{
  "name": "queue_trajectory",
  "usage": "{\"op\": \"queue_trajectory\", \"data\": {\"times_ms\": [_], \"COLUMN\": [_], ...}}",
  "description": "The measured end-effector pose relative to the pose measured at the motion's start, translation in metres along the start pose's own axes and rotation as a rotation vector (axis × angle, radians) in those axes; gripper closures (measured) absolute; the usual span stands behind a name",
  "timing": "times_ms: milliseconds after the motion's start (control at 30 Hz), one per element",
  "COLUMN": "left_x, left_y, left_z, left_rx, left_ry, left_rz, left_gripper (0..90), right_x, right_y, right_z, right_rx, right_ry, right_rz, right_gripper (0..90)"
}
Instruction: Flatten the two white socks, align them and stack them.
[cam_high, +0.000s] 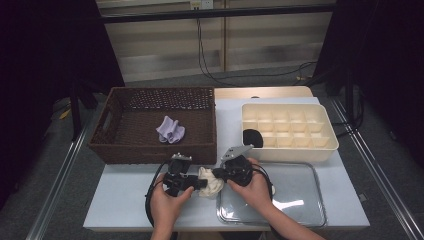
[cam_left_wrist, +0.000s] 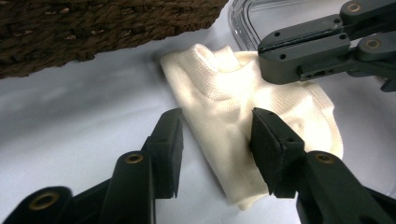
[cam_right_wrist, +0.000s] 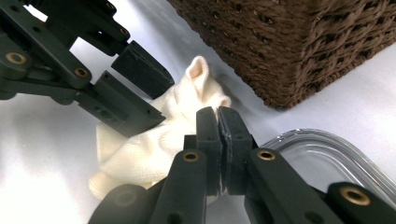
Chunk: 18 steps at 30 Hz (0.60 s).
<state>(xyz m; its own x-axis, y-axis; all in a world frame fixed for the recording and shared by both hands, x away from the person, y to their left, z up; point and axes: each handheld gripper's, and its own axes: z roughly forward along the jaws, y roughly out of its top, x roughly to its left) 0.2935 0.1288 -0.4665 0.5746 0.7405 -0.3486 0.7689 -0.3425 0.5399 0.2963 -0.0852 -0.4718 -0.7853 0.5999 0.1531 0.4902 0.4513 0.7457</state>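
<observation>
Near the table's (cam_high: 125, 200) front edge, a cream sock (cam_high: 210, 181) lies between the lid (cam_high: 300, 200) and basket (cam_high: 150, 150). The left gripper (cam_left_wrist: 217, 135) straddles it, jaws spread, pads not pressing; the right gripper (cam_right_wrist: 218, 116) is pressed together, pinching its cloth. Farther back, a purple sock (cam_high: 170, 129) lies in the basket, a divided box (cam_high: 287, 127) toward the right edge.

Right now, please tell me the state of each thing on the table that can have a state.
Cream sock: crumpled on the table, between basket and tray.
Left gripper: open, fingers astride the sock, not pressing it.
Right gripper: shut, pinching the sock's edge.
Wicker basket: upright, holds a lilac sock.
Divided box: open, one black item in a near-left cell.
Clear tray: flat, nothing in it.
</observation>
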Motion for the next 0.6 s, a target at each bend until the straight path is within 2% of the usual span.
{"op": "queue_trajectory", "data": {"times_ms": [133, 200, 300, 400, 500, 600], "left_x": [-0.001, -0.001, -0.001, -0.002, -0.001, 0.003], "left_y": [0.000, 0.000, 0.000, 0.000, 0.000, 0.000], "left_z": [0.000, 0.001, 0.001, 0.001, 0.001, -0.001], "left_rx": [-0.001, 0.005, 0.006, -0.001, 0.003, -0.015], "left_ry": [0.016, 0.006, 0.006, 0.007, -0.001, 0.002], "left_rz": [0.009, 0.003, 0.001, -0.008, -0.009, -0.025], "left_gripper": [63.1, 66.6, 67.8, 67.7, 66.6, 56.6], "right_x": [0.001, 0.002, 0.009, 0.017, 0.021, 0.020], "right_y": [0.001, 0.003, 0.008, 0.011, 0.010, 0.003], "right_z": [-0.005, -0.009, -0.011, -0.009, -0.002, 0.004], "right_rx": [-0.021, -0.047, -0.052, -0.043, -0.011, 0.040], "right_ry": [0.008, 0.022, 0.036, 0.056, 0.067, 0.040], "right_rz": [0.002, -0.003, -0.048, -0.088, -0.103, -0.122], "right_gripper": [88.5, 88.3, 88.2, 87.6, 88.4, 90.0]}}
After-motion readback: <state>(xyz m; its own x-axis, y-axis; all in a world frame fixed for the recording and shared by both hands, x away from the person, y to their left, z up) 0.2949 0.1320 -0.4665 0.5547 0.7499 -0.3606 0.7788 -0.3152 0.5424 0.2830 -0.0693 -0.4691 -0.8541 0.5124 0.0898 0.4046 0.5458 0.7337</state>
